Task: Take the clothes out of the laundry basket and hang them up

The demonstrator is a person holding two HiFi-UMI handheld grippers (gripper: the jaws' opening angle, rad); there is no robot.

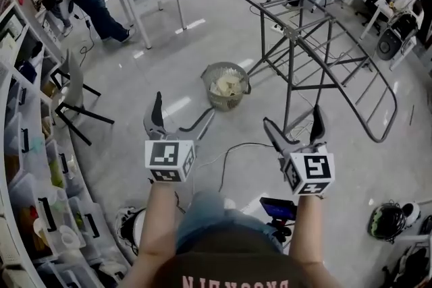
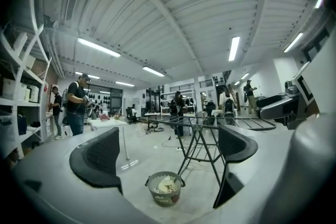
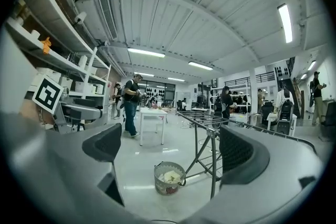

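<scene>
basket of clothes at 12 o'clock, rack at 2 o'clock. left gripper and right gripper: jaws wide, empty. shirt lettering unreadable.

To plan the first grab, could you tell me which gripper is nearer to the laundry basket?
Left, slightly. The left gripper sits just short of the laundry basket, on its left; the right gripper is farther back, on its right.
</scene>
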